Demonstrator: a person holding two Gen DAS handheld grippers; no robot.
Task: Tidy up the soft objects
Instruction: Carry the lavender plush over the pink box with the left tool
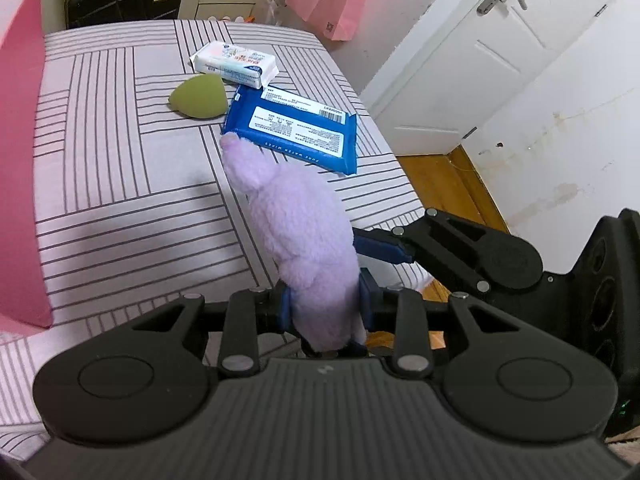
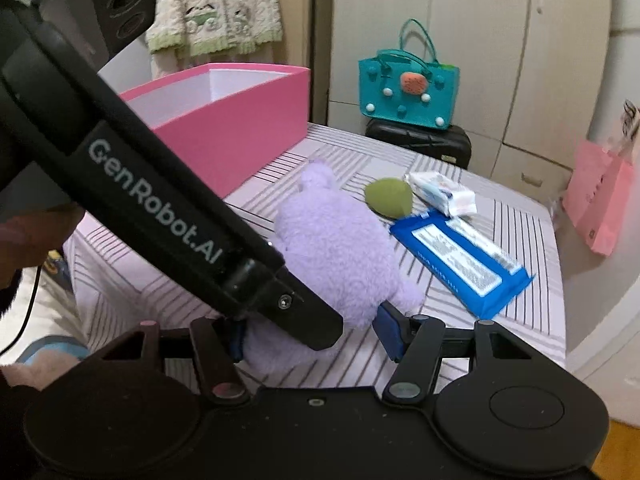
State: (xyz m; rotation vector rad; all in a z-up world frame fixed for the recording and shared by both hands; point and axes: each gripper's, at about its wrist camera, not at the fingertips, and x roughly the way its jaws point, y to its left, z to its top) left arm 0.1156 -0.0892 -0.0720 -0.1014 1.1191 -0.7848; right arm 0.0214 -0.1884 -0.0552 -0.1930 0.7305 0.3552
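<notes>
A purple plush toy [image 1: 298,232] is held above the striped bed [image 1: 120,184]. My left gripper [image 1: 325,306] is shut on the toy's lower end. My right gripper [image 2: 316,336] has its blue pads [image 2: 387,334] on either side of the same toy [image 2: 336,252], wide apart; whether they touch it I cannot tell. The left gripper's black body [image 2: 168,208] crosses the right wrist view. A green sponge [image 1: 198,96], a white tissue pack [image 1: 234,62] and a blue wipes pack [image 1: 292,124] lie on the bed beyond the toy. A pink box [image 2: 236,120] stands at the left.
A teal bag [image 2: 408,84] sits on a black case [image 2: 420,140] behind the bed. A pink paper bag [image 2: 600,196] hangs at the right. A white door [image 1: 472,60] and wooden floor [image 1: 444,184] lie past the bed's right edge.
</notes>
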